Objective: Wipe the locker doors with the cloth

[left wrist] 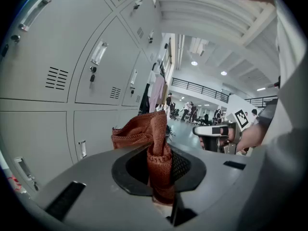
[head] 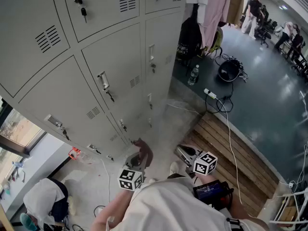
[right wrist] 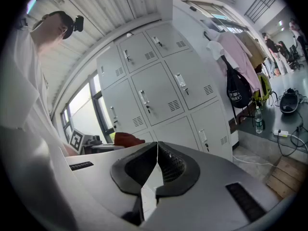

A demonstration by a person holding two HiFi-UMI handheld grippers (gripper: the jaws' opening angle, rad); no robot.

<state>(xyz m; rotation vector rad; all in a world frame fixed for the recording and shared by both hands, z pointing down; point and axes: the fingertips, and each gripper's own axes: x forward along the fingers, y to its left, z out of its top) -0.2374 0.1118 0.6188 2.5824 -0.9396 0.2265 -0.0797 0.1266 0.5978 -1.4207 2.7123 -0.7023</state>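
Grey metal lockers fill the upper left of the head view, their doors shut, some with keys hanging in the locks. My left gripper is shut on a rust-red cloth, held low in front of the bottom locker doors. In the left gripper view the cloth sticks up out of the closed jaws, apart from the doors. My right gripper is beside it to the right, shut and empty. The right gripper view shows the lockers and the red cloth at left.
A wooden pallet lies at right with a white cable across it. Clothes and a black bag hang past the lockers' end, with a bottle on the floor. People stand far back. A window is at left.
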